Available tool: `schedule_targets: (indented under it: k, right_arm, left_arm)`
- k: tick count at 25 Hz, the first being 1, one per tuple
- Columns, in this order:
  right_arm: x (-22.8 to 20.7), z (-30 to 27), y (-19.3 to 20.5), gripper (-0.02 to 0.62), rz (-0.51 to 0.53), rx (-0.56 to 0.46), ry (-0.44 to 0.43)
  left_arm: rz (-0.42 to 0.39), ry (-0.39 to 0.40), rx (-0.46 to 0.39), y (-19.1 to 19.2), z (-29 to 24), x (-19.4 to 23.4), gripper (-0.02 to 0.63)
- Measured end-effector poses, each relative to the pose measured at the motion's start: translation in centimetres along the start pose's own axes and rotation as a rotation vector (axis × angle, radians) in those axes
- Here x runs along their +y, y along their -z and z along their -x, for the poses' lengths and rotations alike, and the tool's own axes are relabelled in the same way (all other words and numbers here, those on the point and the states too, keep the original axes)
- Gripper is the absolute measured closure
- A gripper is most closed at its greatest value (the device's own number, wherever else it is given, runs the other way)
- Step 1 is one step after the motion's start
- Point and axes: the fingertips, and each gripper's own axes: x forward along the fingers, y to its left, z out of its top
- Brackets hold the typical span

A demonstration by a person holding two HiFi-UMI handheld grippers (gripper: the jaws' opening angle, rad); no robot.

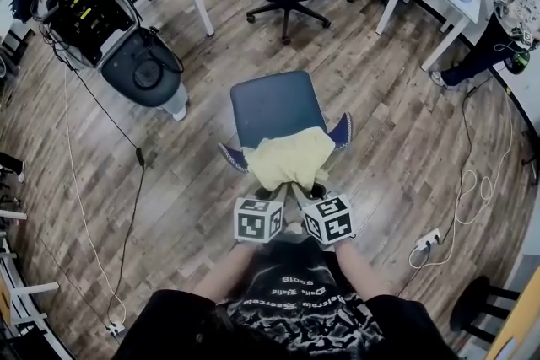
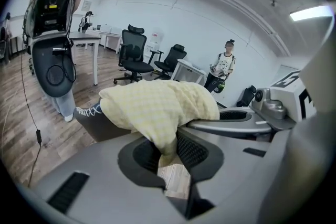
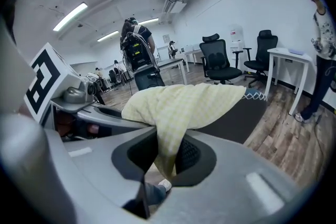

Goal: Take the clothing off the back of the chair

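In the head view the pale yellow checked garment (image 1: pixel 291 158) drapes the back of the dark blue padded chair (image 1: pixel 274 101), with bare wood-plank floor (image 1: pixel 396 139) on either side; in the left gripper view the left gripper (image 2: pixel 167 153) pinches its hanging edge; in the right gripper view the right gripper (image 3: pixel 167 159) pinches another fold.

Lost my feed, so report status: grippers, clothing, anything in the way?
Left gripper shut on yellow clothing. Right gripper shut on it too. Clothing draped over chair back, not yet off. Nothing seen in the way.
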Motion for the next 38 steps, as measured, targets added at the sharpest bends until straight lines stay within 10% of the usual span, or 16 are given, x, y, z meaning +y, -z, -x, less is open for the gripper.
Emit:
schedule_targets:
  k: [19,38]
  right_arm:
    - [3.7,3.3,-2.0,0.540,0.050,-0.145,-0.004]
    - [14.7,5.3,2.8,0.540,-0.008,-0.157,0.086]
  left_arm:
    - [-0.062,0.039,-0.142,-1.2,4.9,-1.3,0.537]
    - [-0.152,0.147,-0.120,5.8,14.0,0.4,0.537]
